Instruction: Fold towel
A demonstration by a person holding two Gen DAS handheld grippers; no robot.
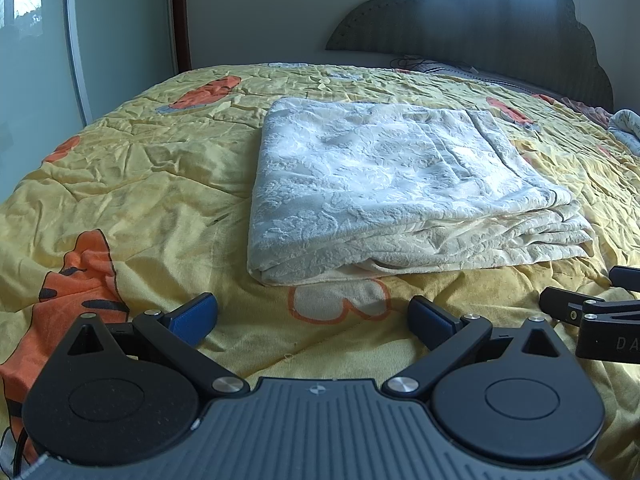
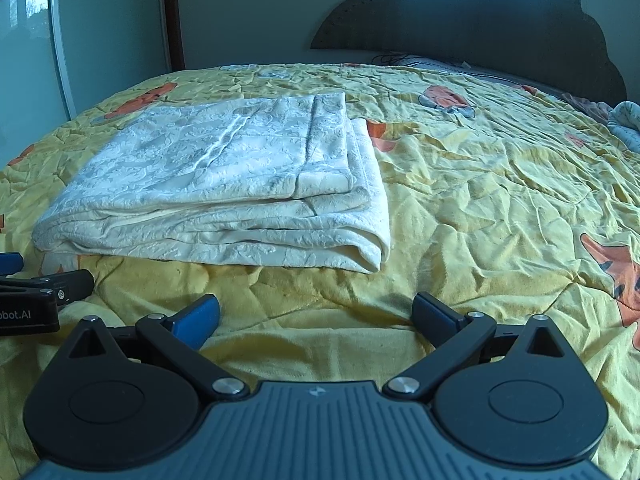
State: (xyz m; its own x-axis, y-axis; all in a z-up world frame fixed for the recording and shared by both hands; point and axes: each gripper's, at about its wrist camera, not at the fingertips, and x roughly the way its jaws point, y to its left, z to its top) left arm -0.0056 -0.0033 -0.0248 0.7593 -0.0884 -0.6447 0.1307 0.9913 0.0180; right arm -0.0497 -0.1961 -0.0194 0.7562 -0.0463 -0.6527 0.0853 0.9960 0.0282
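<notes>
A cream towel [image 1: 392, 184] with a raised floral pattern lies folded in several layers on the yellow bedspread [image 1: 140, 184]. In the right wrist view the towel [image 2: 224, 184] sits left of centre, its stacked edges facing me. My left gripper [image 1: 314, 318] is open just short of the towel's near edge, its blue pads empty. My right gripper [image 2: 316, 318] is open too, a little back from the towel's near right corner, holding nothing. The right gripper's fingers [image 1: 568, 310] show at the right edge of the left wrist view, and the left gripper's fingers [image 2: 60, 282] at the left edge of the right one.
The bedspread [image 2: 500, 184] is wrinkled, with orange cartoon prints. A dark scalloped headboard [image 1: 500, 36] stands at the far end, with a cable and bedding below it. Bunched cloth [image 2: 628, 124] lies at the far right. A wall and door frame [image 1: 180, 16] stand to the left.
</notes>
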